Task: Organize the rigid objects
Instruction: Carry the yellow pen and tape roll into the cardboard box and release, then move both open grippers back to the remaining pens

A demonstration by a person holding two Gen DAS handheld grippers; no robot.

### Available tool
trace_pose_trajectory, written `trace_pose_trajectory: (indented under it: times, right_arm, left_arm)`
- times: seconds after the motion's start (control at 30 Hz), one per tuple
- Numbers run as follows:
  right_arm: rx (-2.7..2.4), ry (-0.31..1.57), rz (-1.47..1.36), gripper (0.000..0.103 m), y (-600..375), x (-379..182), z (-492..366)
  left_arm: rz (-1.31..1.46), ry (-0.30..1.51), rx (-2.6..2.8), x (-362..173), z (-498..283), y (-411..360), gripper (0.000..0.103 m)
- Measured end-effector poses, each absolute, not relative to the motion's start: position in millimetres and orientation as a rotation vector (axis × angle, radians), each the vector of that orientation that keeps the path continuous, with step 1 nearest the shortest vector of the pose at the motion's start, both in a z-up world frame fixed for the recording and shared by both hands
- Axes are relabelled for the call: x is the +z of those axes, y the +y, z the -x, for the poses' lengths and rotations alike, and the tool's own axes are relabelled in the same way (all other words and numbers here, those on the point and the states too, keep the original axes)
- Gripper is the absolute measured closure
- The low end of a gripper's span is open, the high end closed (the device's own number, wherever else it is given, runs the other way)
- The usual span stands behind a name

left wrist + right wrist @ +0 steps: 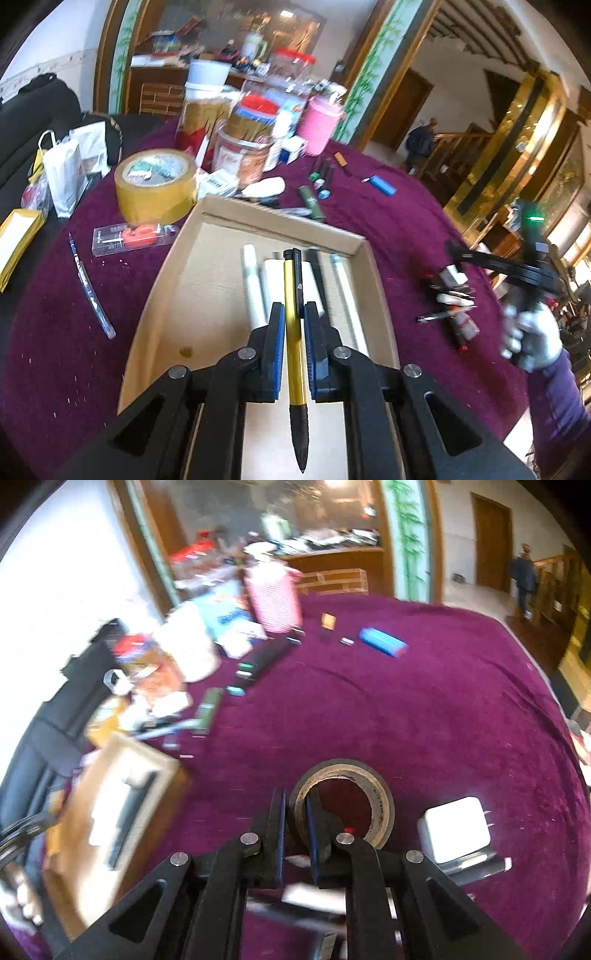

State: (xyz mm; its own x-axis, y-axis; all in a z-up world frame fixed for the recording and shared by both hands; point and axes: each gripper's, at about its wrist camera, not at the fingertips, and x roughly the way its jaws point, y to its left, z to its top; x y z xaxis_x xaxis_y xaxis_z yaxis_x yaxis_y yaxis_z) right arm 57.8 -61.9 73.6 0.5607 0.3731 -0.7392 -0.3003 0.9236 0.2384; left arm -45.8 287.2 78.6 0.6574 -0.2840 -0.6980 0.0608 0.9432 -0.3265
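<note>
Clamped in the left gripper, the yellow pen runs lengthwise along its fingers, hanging directly over the cardboard tray, parallel to the markers already lying there.

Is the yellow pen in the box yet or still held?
Held: the left tongs clamp the pen above the box.

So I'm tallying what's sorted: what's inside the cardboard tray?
Inside the cardboard tray lie white markers and a black pen. The yellow pen held above covers part of the row.
</note>
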Motion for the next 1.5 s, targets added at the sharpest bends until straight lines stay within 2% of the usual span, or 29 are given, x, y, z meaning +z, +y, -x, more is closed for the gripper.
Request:
trace_pose_trajectory:
  times: [0.2,0.43,0.47,0.57,0.67,0.8,1.03,1.37,1.5]
  right_arm:
    - [0.598,0.879,-0.057,0.092,7.6,93.4,-23.0]
    - [0.728,0.922,0.032,0.091,85.6,78.3,-3.3]
    - [0.735,0.931,0.046,0.091,94.7,74.3,-1.9]
    - [0.762,0.963,0.061,0.091,112.2,64.2,2.2]
    - [0.791,0.983,0.093,0.091,126.8,56.3,12.4]
    - [0.847,1.017,0.107,0.091,142.9,49.3,25.7]
    - [0.88,1.074,0.169,0.09,178.9,29.2,28.2]
    - [0.831,1.066,0.229,0.088,192.7,31.2,17.0]
    - [0.927,1.128,0.178,0.079,187.0,30.4,35.1]
  left_arm:
    - [0.277,0.958,-0.114,50.5,0.8,299.1,0.093]
    - [0.238,1.003,-0.02,34.0,-28.6,309.4,0.093]
    - [0.242,1.001,-0.014,33.9,-30.3,310.3,0.088]
    - [0.267,0.974,-0.022,39.9,-22.9,315.3,0.063]
    - [0.259,0.92,-0.038,54.3,-5.3,316.6,0.06]
    - [0.315,0.845,-0.064,73.5,25.2,327.6,0.044]
    - [0.367,0.76,-0.078,92.8,73.0,340.4,0.038]
    - [0.403,0.722,-0.082,102.9,104.2,342.7,0.03]
    - [0.414,0.717,-0.084,105.1,110.2,341.7,0.029]
